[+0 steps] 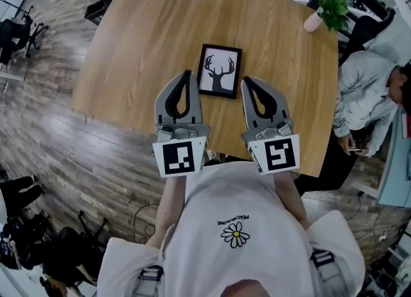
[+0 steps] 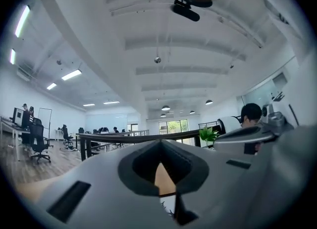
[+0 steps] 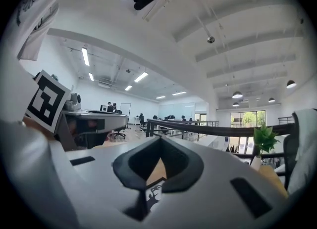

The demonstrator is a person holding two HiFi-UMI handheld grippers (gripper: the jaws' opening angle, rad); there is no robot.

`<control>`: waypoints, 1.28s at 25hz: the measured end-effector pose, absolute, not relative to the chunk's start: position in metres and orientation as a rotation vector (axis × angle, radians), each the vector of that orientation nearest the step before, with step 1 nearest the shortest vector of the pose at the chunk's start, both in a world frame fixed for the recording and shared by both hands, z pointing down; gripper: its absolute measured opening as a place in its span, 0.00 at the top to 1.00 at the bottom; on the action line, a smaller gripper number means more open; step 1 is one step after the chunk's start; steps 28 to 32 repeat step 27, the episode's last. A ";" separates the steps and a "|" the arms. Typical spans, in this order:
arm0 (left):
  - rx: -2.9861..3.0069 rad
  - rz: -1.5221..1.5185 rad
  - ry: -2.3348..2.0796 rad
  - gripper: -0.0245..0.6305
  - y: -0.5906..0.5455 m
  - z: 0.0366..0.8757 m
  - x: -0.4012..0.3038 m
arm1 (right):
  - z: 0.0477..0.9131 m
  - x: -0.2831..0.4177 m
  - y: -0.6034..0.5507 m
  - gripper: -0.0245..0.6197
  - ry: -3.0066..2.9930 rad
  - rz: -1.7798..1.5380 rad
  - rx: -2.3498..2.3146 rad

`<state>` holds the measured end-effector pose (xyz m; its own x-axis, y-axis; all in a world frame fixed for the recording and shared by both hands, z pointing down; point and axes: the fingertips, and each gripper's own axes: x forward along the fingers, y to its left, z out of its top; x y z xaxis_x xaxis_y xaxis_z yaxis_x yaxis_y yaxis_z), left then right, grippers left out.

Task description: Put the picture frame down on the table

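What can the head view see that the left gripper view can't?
Only the head view: the whole deer frame lying flat on the table, and the daisy shirt. Only the left gripper view: the ceiling lights and the far desks. Both: the plant, the seated person, and the left gripper, shut and empty.

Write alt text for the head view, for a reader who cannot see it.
A black picture frame with a deer-antler print lies on a wooden table. The left gripper and right gripper hover side by side on its near side, both shut and empty. A potted plant stands at the far right corner.
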<state>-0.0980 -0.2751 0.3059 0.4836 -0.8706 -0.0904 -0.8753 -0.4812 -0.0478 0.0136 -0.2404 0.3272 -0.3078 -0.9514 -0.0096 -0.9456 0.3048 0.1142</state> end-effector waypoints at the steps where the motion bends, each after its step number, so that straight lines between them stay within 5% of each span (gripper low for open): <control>1: -2.629 0.087 1.549 0.94 -0.275 0.304 -0.098 | 0.327 0.013 -0.241 0.95 -2.491 -0.155 1.805; 32: -2.601 0.091 1.609 0.94 -0.270 0.307 -0.107 | 0.335 0.010 -0.239 0.95 -2.482 -0.147 1.735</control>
